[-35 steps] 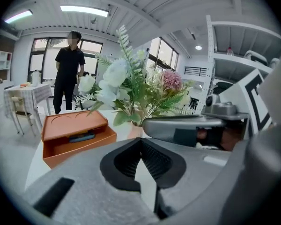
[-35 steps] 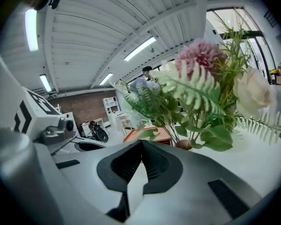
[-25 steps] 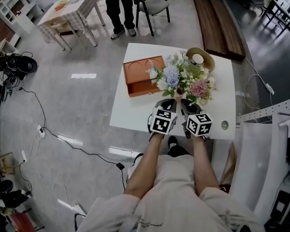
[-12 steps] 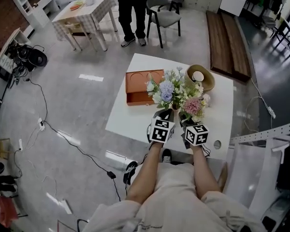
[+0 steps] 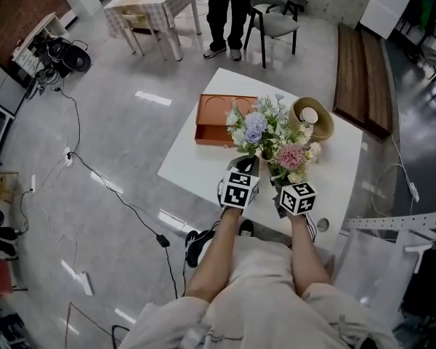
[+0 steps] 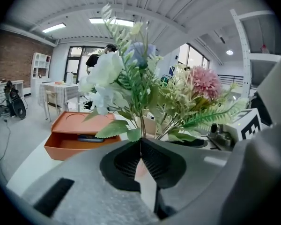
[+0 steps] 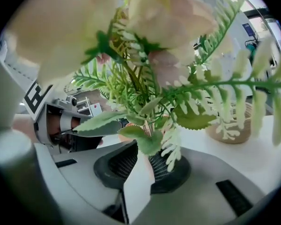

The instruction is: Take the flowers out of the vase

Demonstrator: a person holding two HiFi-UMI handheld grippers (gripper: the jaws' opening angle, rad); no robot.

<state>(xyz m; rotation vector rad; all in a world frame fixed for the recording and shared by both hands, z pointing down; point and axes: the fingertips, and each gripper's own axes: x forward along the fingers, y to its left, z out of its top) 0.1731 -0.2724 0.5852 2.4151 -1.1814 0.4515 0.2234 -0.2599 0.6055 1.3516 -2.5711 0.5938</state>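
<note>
The left gripper (image 6: 140,142) is closed on the thin green stems (image 6: 141,125) of the flowers (image 5: 270,131), just above the pale pink vase (image 6: 139,168). The right gripper (image 7: 145,161) is clamped on what is judged to be that vase's neck, on the white desk (image 5: 196,167). If the stems are bound in the neck, the vase could be lifted or tipped with them, and the woven basket (image 5: 312,119) close by could be knocked. In the head view the vase is hidden under the blooms and only the layout, with the orange tray (image 5: 219,119), is given; both grips are shown only in the gripper views
</note>
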